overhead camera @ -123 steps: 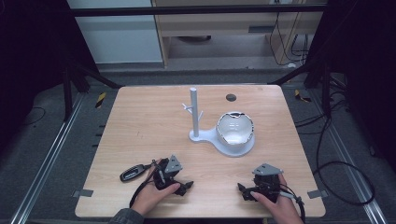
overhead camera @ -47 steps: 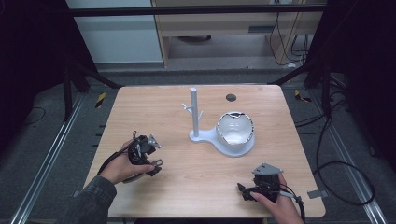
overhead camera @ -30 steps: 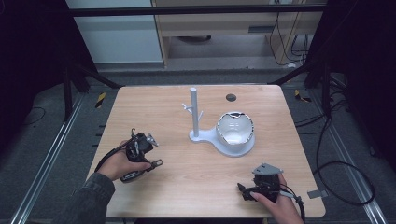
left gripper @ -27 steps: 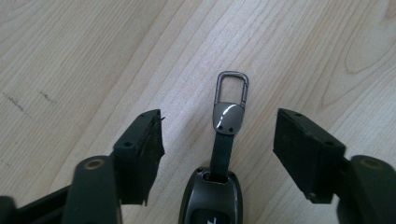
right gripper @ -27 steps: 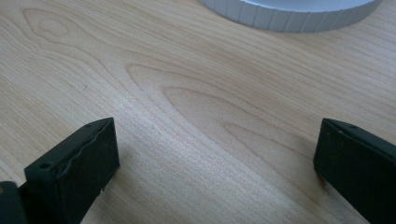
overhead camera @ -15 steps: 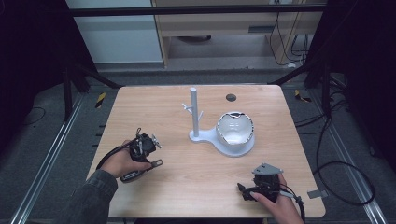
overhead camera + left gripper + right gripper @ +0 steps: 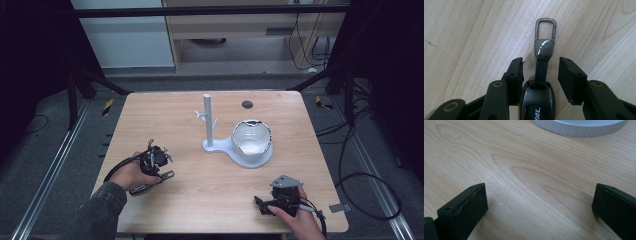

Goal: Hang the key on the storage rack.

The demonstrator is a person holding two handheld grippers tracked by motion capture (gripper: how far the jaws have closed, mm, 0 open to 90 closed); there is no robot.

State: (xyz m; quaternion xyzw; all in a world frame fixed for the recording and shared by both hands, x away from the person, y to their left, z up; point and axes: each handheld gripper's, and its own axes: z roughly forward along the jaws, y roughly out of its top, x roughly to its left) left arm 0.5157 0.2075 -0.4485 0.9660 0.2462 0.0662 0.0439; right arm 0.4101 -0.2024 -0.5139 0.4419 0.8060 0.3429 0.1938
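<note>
My left gripper [image 7: 540,72] has its fingers closing around the dark glossy key fob [image 7: 537,100] with its metal clip, not yet pinching; my right gripper [image 7: 539,202] rests with fingers wide apart over the wooden bench [image 7: 529,170].

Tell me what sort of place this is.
Probably a lab recording station: a light wooden table inside a black metal frame, loose cables on grey floor, and a wooden cabinet behind.

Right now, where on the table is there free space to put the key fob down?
The near middle of the table, between the left gripper and the right gripper, is bare. So is the far left corner, left of the white stand. It is crowded around the stand's dish, and where the key fob lies.
</note>
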